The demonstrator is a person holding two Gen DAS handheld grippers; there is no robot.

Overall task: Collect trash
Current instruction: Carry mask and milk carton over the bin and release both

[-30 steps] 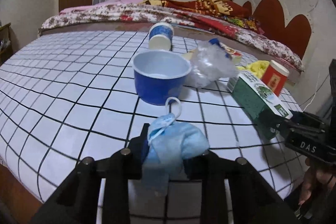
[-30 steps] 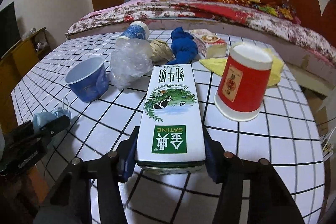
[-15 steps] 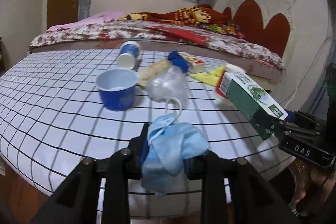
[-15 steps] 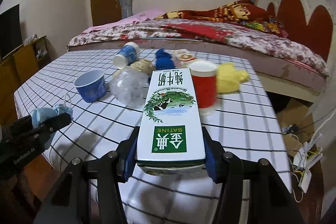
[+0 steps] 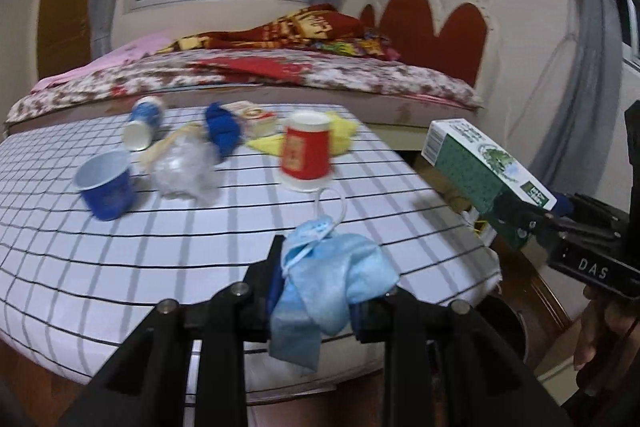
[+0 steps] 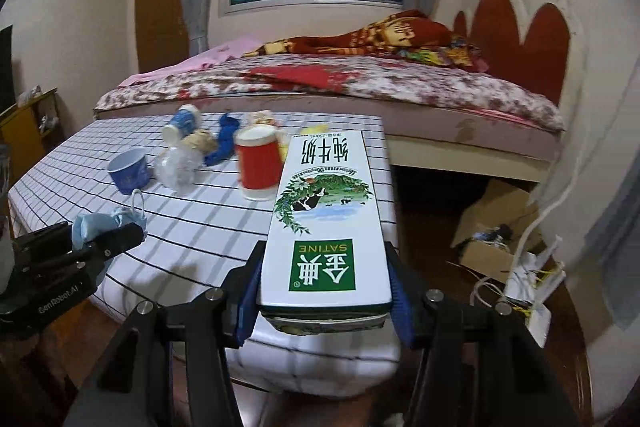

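Observation:
My left gripper (image 5: pixel 320 287) is shut on a crumpled light-blue face mask (image 5: pixel 332 279), held in the air off the near edge of the table (image 5: pixel 80 267). It also shows in the right wrist view (image 6: pixel 100 227). My right gripper (image 6: pixel 324 291) is shut on a green and white milk carton (image 6: pixel 326 219), held past the table's right corner; the carton also shows in the left wrist view (image 5: pixel 484 167). Still on the table lie a red paper cup (image 5: pixel 306 157), a blue cup (image 5: pixel 106 185), a clear plastic wad (image 5: pixel 182 173), a blue cloth (image 5: pixel 222 129) and a tipped blue-white cup (image 5: pixel 144 123).
A yellow cloth (image 5: pixel 340 135) and a small box (image 5: pixel 256 117) lie at the table's far side. A bed (image 6: pixel 360 87) stands behind it. A cardboard box (image 6: pixel 492 227) and white cables (image 6: pixel 532 279) lie on the floor at the right.
Both grippers have drawn back from the table and swung right, each with its item in it. The table's near edge and the floor at the right have come into view.

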